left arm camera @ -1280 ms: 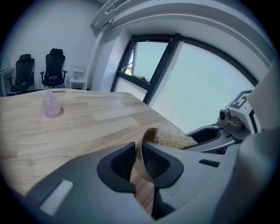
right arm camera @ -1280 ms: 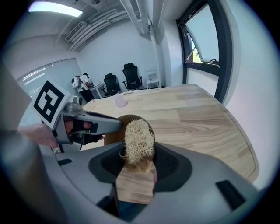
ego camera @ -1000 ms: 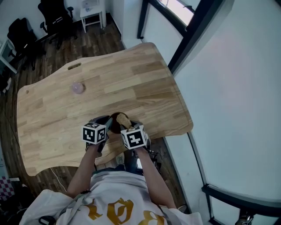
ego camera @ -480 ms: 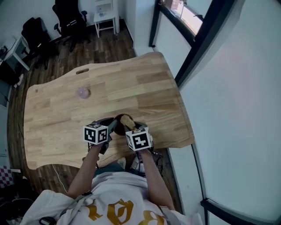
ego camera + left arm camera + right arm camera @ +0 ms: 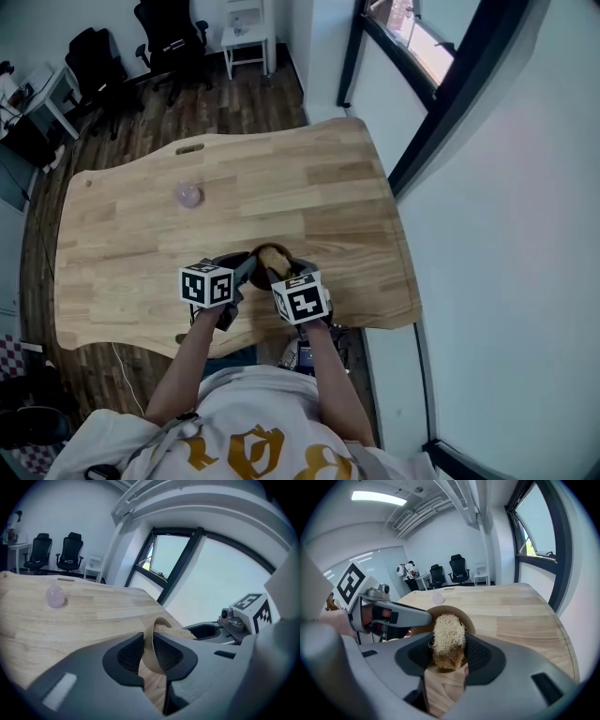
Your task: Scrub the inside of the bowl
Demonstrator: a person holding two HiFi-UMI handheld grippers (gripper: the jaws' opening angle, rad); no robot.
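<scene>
Observed at the near edge of the wooden table (image 5: 309, 187): the bowl (image 5: 159, 622), tan and small, sits tipped on its side, not flat.

- Left gripper (image 5: 149, 653): jaws closed on the bowl's wall, one pad inside and one outside. The hold appears meant to steady the bowl and turn its opening toward the other tool.
- Right gripper (image 5: 450, 654): jaws clamped on a fibrous loofah scrubber (image 5: 449, 630), whose free end projects forward into the bowl's mouth. Contact with the inner surface looks likely but cannot be confirmed.
- A small pale pink rounded object (image 5: 189, 195) lies well apart on the table, not involved.

Assessment: scrubbing is under way, with bracing and tool grip both sound.
</scene>
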